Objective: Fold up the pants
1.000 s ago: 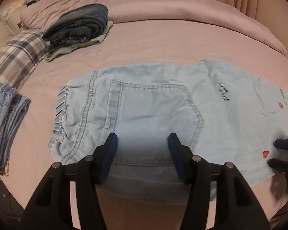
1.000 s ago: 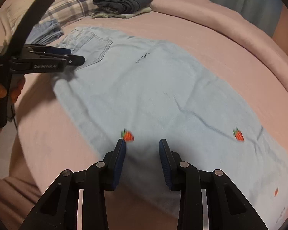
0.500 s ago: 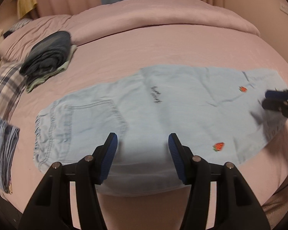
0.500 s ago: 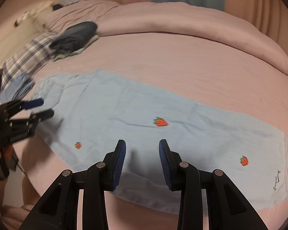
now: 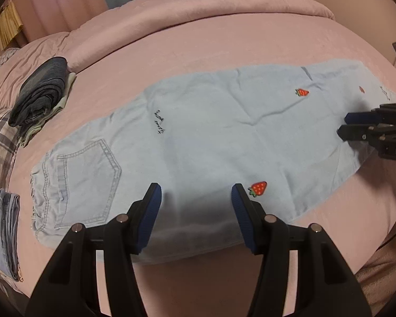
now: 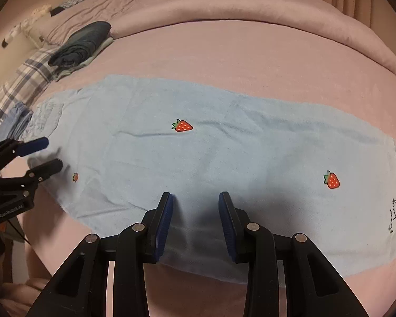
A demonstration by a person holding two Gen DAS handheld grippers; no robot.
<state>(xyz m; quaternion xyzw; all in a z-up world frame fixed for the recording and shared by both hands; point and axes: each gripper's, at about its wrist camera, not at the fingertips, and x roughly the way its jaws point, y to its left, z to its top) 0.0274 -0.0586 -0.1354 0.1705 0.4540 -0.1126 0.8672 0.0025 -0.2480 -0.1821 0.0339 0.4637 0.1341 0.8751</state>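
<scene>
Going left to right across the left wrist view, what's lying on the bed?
Folded light jeans at the left edge → plaid pillow → dark folded jeans stack → the light blue pants spread flat, from back pocket past the strawberry patch → the right gripper over the hem end.

Open pink bedspread beyond the pants; folded clothes crowd the waistband end.

The pale-blue denim pants with strawberry patches (image 5: 224, 142) lie flat along the near edge of the pink bed (image 5: 224, 52), with bare sheet stretching beyond them up to the rolled pink duvet (image 5: 198, 8), so passage there is free. Past the waistband end stand a stack of folded dark denim clothes (image 5: 39, 97), a plaid pillow (image 5: 0, 142) and a folded light-blue jeans pile (image 5: 2, 227). The open left gripper (image 5: 196, 198) and open right gripper (image 6: 195, 206) hover over the near edge, well apart, touching nothing.
</scene>
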